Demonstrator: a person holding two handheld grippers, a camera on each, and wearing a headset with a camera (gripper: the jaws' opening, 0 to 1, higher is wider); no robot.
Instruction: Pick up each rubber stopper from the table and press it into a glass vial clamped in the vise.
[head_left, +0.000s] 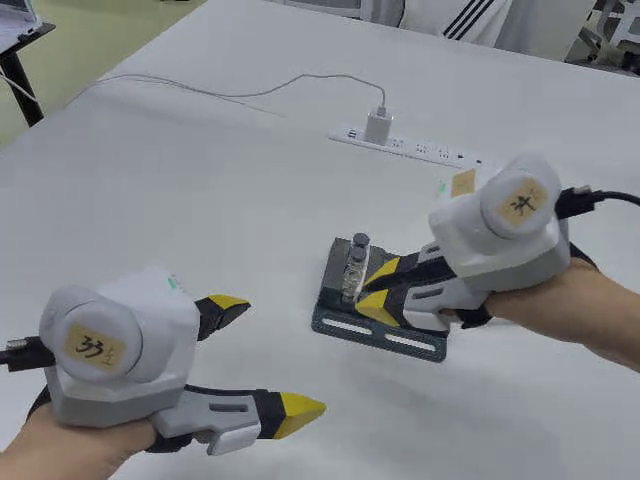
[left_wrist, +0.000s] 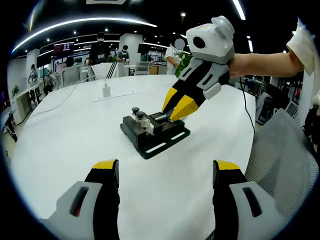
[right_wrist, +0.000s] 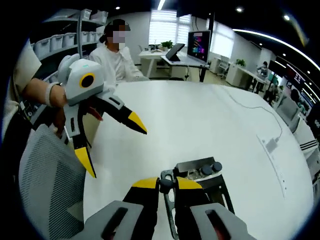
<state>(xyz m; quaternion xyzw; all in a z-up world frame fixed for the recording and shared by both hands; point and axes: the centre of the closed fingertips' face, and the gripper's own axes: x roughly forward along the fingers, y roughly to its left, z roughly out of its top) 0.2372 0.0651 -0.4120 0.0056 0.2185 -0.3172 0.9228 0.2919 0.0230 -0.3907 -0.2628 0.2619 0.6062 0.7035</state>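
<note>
A black vise (head_left: 380, 335) (left_wrist: 160, 142) (right_wrist: 225, 195) stands on the white table and clamps two glass vials (head_left: 356, 262) (left_wrist: 138, 119) (right_wrist: 210, 169), each topped by a dark stopper. My right gripper (head_left: 365, 295) (left_wrist: 175, 109) (right_wrist: 166, 182) is at the vise's near end, its yellow tips shut on a small dark piece there; I cannot tell whether that piece is a vise part or a stopper. My left gripper (head_left: 265, 355) (left_wrist: 166, 167) (right_wrist: 115, 149) hovers open and holds nothing, well to the left of the vise.
A white power strip (head_left: 410, 148) with a plugged charger (head_left: 378, 127) and its cable lies behind the vise, a small tan tag (head_left: 462, 182) beside it. A person (head_left: 470, 15) sits at the far edge. A mesh chair (left_wrist: 285, 150) stands by the table.
</note>
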